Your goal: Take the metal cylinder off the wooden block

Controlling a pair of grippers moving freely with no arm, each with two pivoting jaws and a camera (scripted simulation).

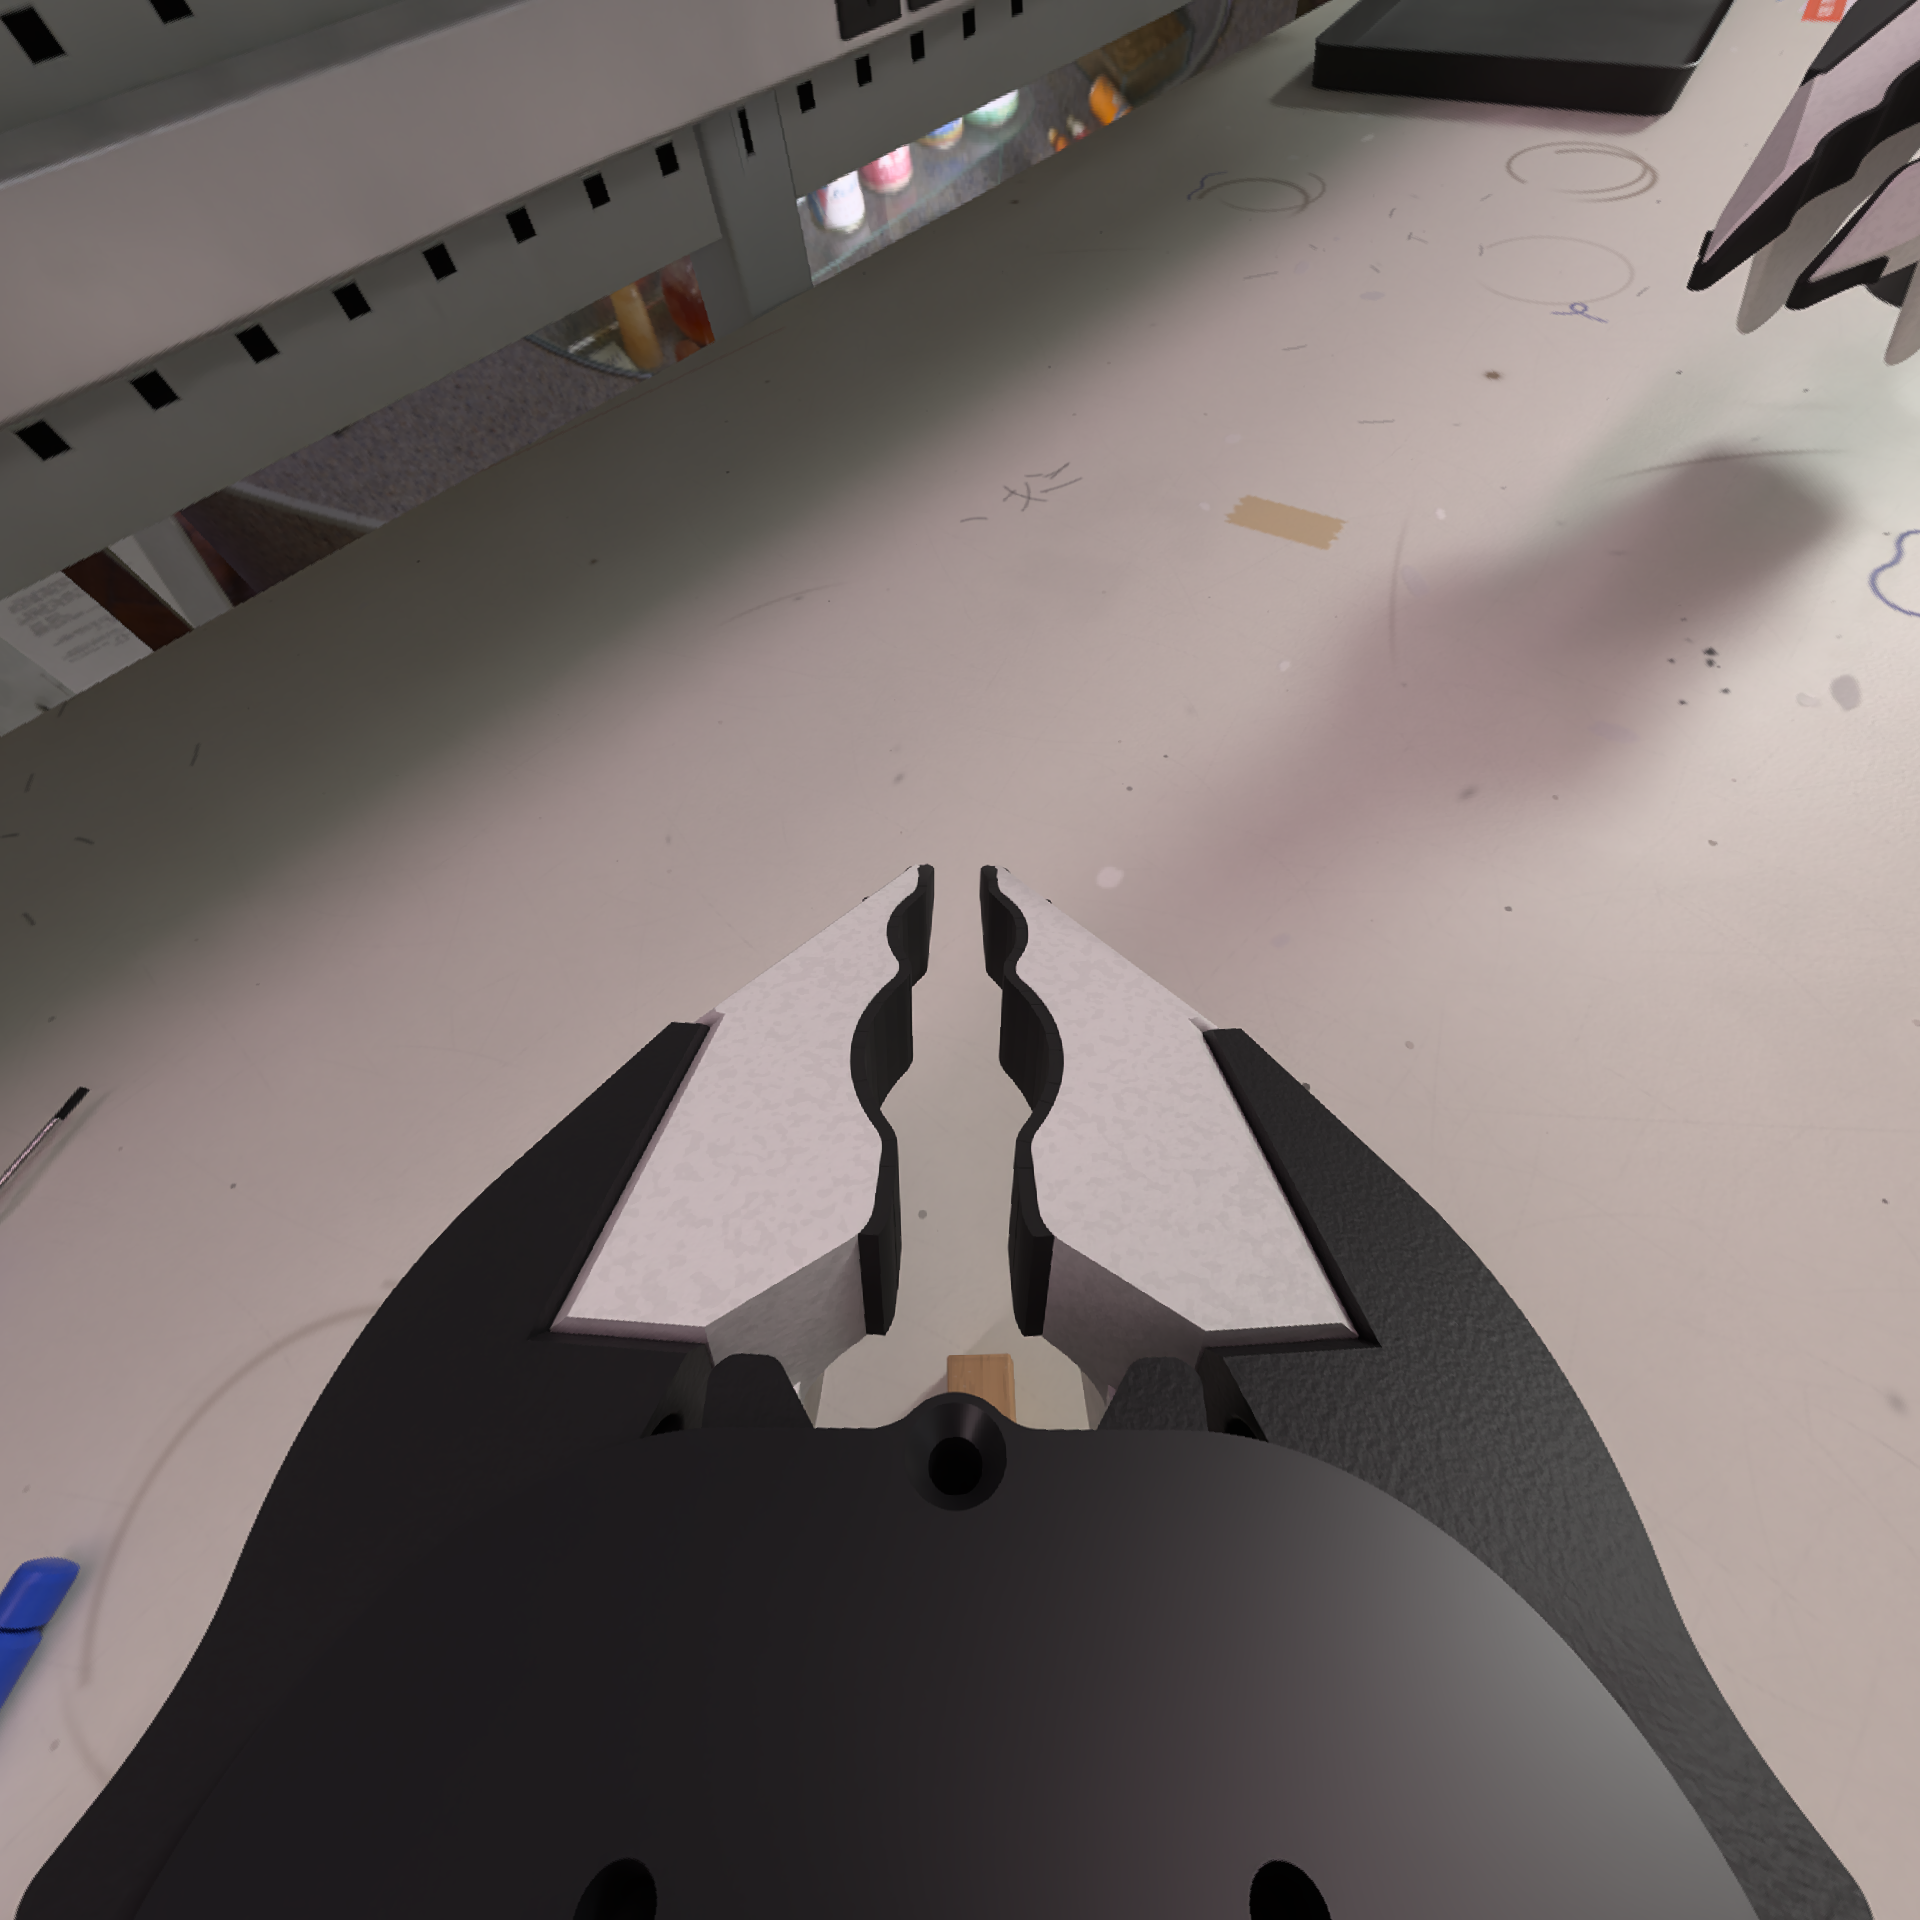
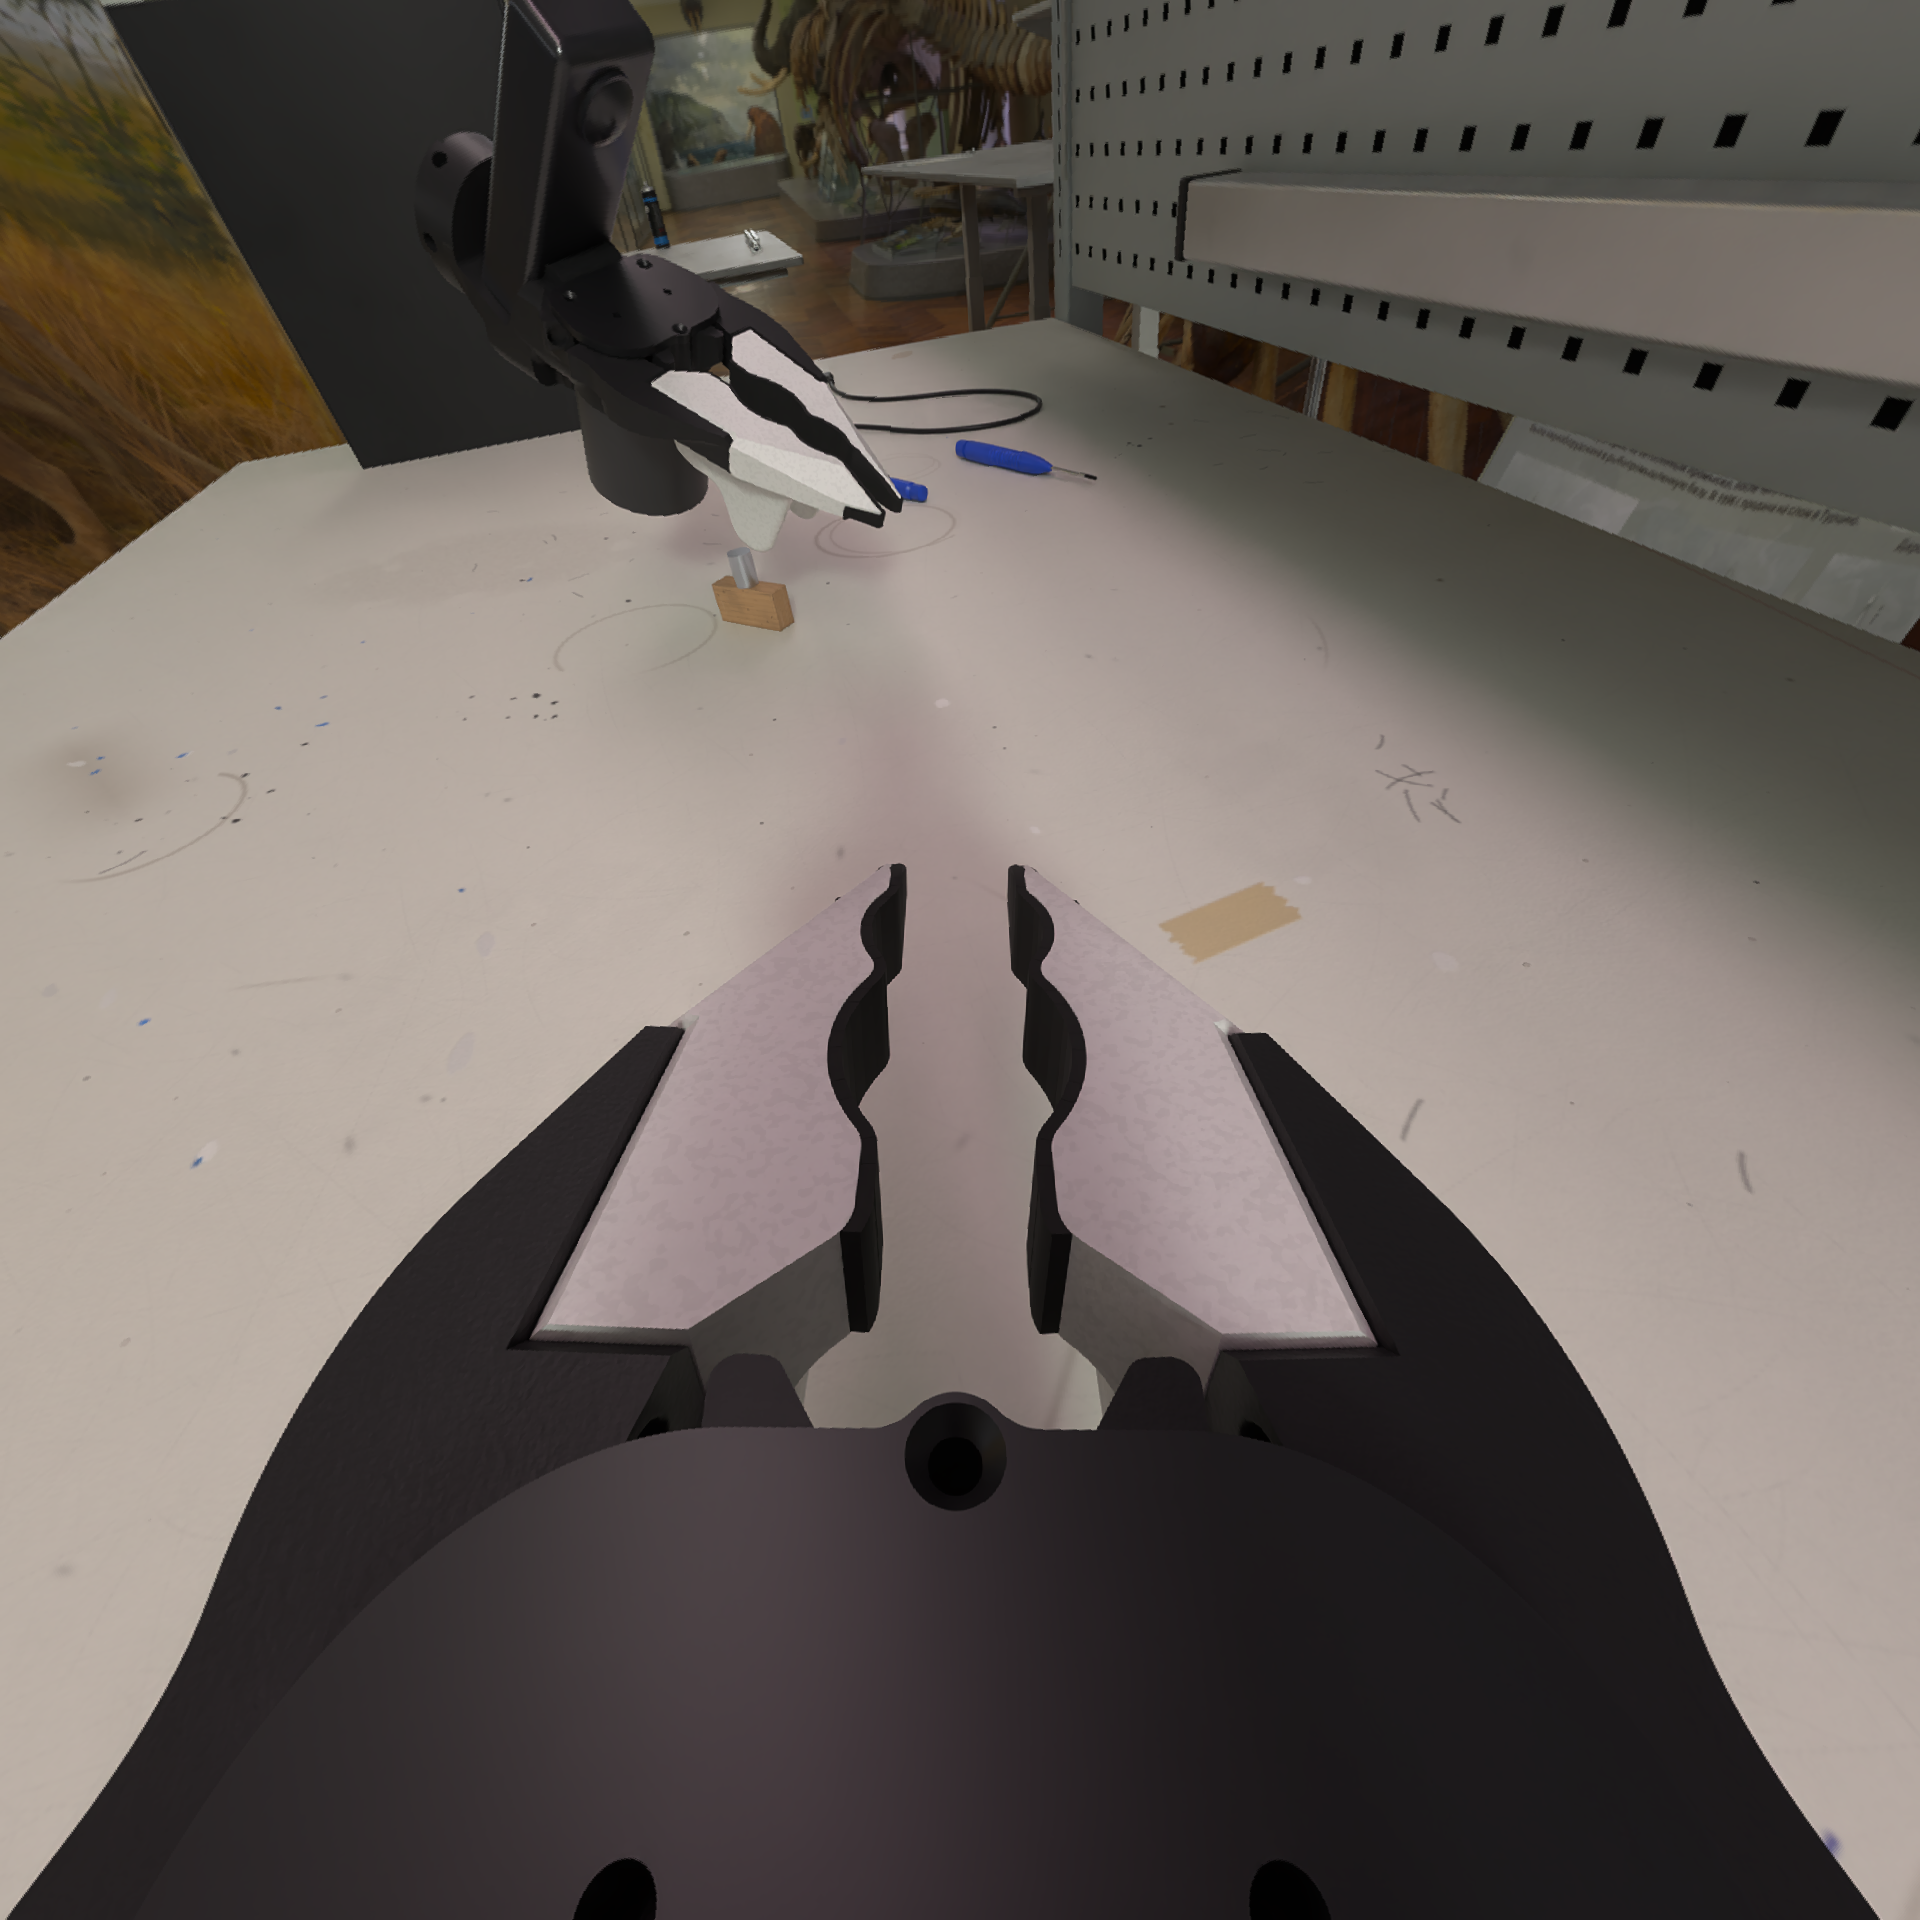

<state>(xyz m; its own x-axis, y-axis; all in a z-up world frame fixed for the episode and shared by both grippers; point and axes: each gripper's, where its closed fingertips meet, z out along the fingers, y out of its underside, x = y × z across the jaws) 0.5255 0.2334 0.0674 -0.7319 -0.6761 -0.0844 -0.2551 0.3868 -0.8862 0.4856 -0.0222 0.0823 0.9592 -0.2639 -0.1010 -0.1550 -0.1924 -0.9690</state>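
Scuffed and pen-marked, the pale worktop (image 2: 1143, 675) runs up to a grey perforated rack (image 2: 1507, 156) on your right gripper's far right side. Your right gripper (image 2: 956, 883) hangs over bare worktop with its jaws a narrow gap apart and nothing between them. Well ahead and to its left stands the wooden block (image 2: 754, 604), with the metal cylinder (image 2: 740, 570) upright in its top near one end.

Your left gripper (image 2: 883, 506) hovers directly above that block, fingers nearly closed and empty; in its own view only a sliver of the wood (image 1: 980, 1382) shows beneath its palm, behind the fingertips.

Expect the cylinder to be stiff, smooth and probably slippery, heavy for its bulk. Take it by the exposed shank above the wood, seated in a notch of the pads, and pull straight up; the light block may lift with it, so pin it with the other gripper.

A shallow black tray (image 1: 1507, 62) lies far ahead-right of the left gripper; you cannot see any contents.
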